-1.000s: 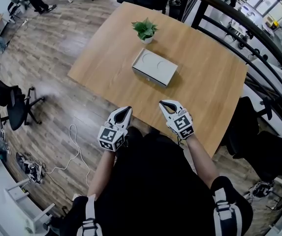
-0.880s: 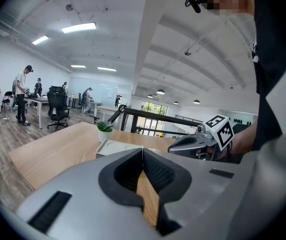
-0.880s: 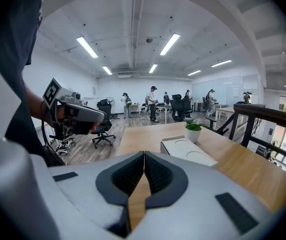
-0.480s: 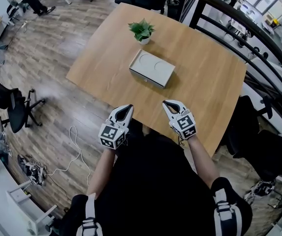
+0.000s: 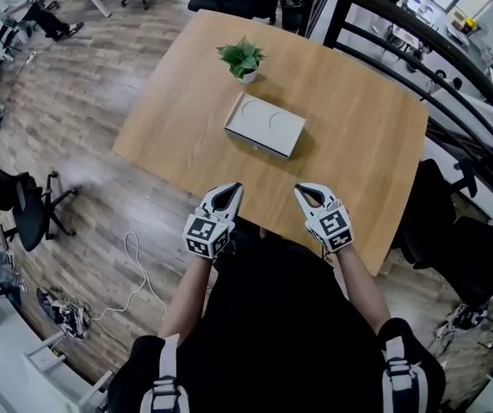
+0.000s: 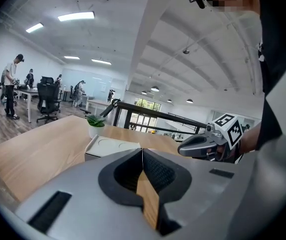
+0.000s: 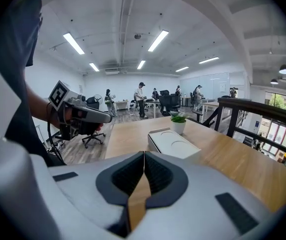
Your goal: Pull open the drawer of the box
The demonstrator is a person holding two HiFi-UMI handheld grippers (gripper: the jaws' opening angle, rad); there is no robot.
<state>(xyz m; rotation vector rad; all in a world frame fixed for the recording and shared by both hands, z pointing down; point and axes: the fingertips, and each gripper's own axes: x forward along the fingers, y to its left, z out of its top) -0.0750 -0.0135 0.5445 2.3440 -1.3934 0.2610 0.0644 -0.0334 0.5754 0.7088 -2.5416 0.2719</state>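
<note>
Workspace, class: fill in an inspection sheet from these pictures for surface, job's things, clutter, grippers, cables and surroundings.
Surface: wooden table, bare apart from two things.
Job's things: white box near the table's middle, two round recesses on top; no drawer pulled out.
Clutter: small potted plant beyond the box, apart from it.
Grippers: left gripper and right gripper at the table's near edge, short of the box; both have jaws together, nothing between them.
Cables: white cable looped on the floor; nothing seen on the table.
Surroundings: wood floor, office chair, dark railing, people at far desks.
</note>
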